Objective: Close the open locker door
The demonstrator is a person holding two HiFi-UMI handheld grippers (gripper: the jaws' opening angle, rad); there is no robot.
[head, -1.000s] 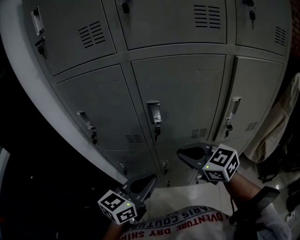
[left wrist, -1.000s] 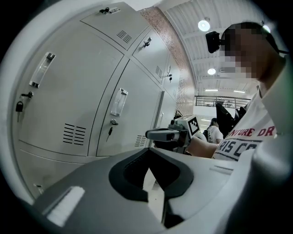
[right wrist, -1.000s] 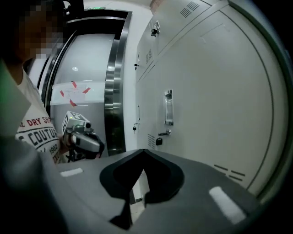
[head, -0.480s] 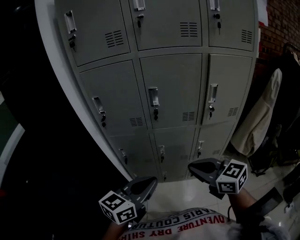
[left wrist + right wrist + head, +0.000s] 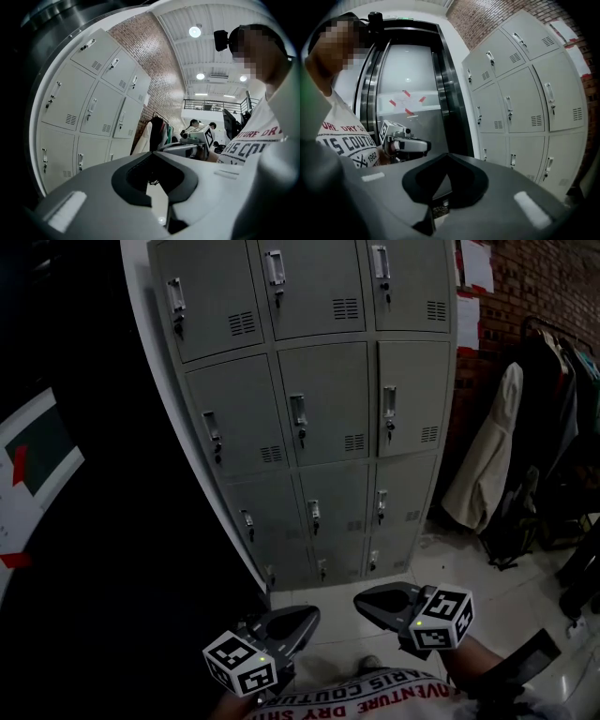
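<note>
The grey locker bank (image 5: 319, 409) stands ahead in the head view, and every door I can see lies flush with its frame. The same lockers (image 5: 89, 112) fill the left of the left gripper view and the right of the right gripper view (image 5: 525, 103). My left gripper (image 5: 305, 617) hangs low by my shirt, shut on nothing. To its right, my right gripper (image 5: 364, 598) is also shut and empty. Both are well short of the lockers. In their own views the left gripper (image 5: 152, 153) and right gripper (image 5: 447, 157) have jaws meeting at the tips.
Coats (image 5: 483, 456) hang on a rack against the brick wall (image 5: 544, 287) right of the lockers. Pale tiled floor (image 5: 487, 596) lies in front. A dark wall stands at the left. A steel lift door (image 5: 403, 93) shows in the right gripper view.
The head view has drawn back from the lockers, so the whole bank and the coat rack now show. Both grippers stay low and shut.
</note>
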